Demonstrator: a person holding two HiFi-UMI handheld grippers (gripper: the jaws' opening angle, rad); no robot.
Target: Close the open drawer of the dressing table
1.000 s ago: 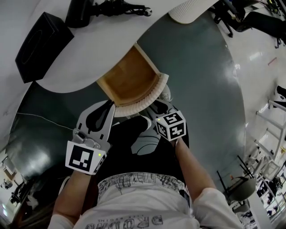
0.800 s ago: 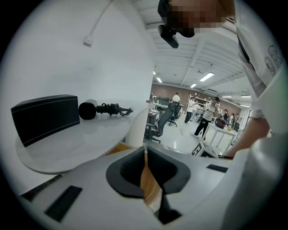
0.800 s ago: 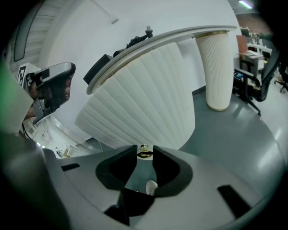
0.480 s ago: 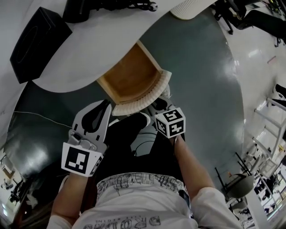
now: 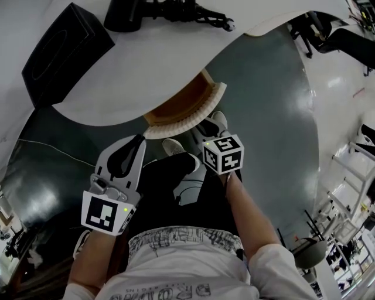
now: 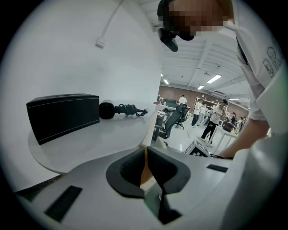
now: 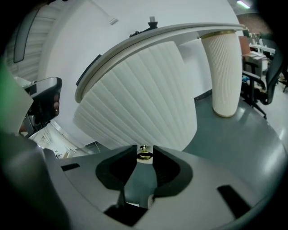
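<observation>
The drawer (image 5: 188,110) has a ribbed white front and a wooden inside, and only a narrow strip of that wood shows beyond the white dressing table top (image 5: 129,76). My right gripper (image 5: 205,130) reaches the drawer front from below its marker cube. In the right gripper view the small gold knob (image 7: 144,155) sits between the pads of the right gripper (image 7: 144,158), which close on it against the ribbed front (image 7: 139,103). My left gripper (image 5: 136,143) hangs left of the drawer, apart from it. Seen from its own camera, the left gripper (image 6: 146,164) is shut and holds nothing.
A black box (image 5: 67,53) and a black hair dryer with its cord (image 5: 164,12) lie on the table top. A ribbed white table leg (image 7: 225,72) stands to the right on the dark green floor. The person's shoes (image 5: 176,146) are under the drawer. Office chairs stand at the far right.
The drawer has slid far in under the table top, leaving much less wood showing. My right gripper moved in with it, and the left gripper shifted a little toward the table.
</observation>
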